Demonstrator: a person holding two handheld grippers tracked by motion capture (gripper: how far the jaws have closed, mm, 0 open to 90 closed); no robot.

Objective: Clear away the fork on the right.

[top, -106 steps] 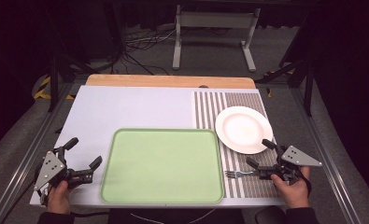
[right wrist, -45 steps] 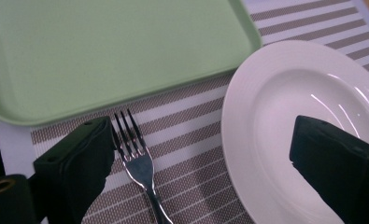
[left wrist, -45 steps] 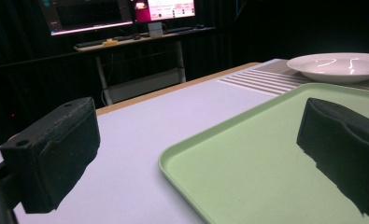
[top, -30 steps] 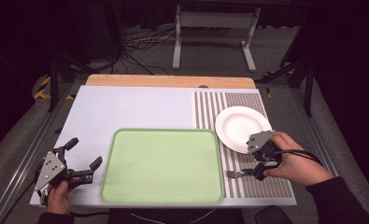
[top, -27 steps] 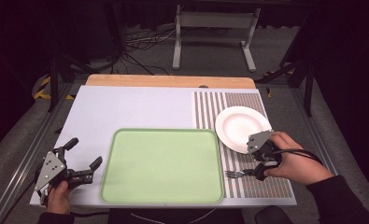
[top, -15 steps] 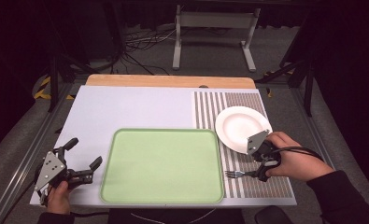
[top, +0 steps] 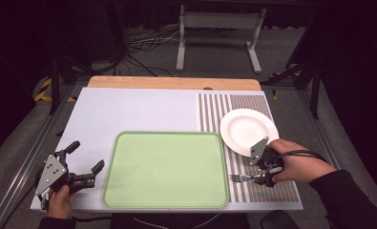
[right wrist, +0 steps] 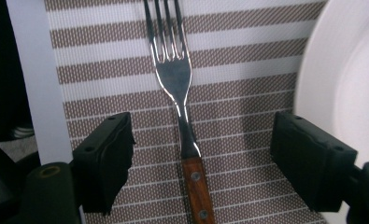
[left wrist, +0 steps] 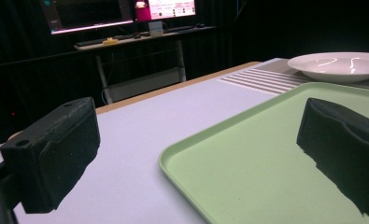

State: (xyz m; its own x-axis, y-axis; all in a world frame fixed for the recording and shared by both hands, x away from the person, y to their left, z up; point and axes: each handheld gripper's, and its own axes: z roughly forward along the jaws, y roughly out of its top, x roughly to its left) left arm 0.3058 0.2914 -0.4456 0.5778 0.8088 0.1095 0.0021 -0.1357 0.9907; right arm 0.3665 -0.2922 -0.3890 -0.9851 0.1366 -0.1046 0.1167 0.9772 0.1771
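Since half a second ago the right tool point(top: 264, 177) has dropped a little lower over the fork point(top: 243, 178), and compared with the earliest picture the right hand point(top: 298, 161) has swung from the worktop's near right corner to a spot just below the plate point(top: 249, 130); the left tool point(top: 86, 168) has stayed where it was.

From above, the fork lies on the striped placemat point(top: 253, 107), tines pointing toward the green tray point(top: 166, 169), its handle end hidden under the right tool. In the right gripper view the fork point(right wrist: 182, 100) lies straight up the middle between the two black jaws, which stand spread wide, one on each side of the wooden handle with bare mat showing on both sides, so neither touches it. The tines reach well past the jaw tips. The white plate point(right wrist: 345, 74) curves along that view's right edge, just beside the right-hand jaw.

The left tool rests at the worktop's point(top: 129, 109) near left corner, jaws spread and holding nothing. In the left gripper view its right jaw overlaps the tray point(left wrist: 247, 158) and its left jaw is over bare worktop; the plate point(left wrist: 338, 66) sits farther off.
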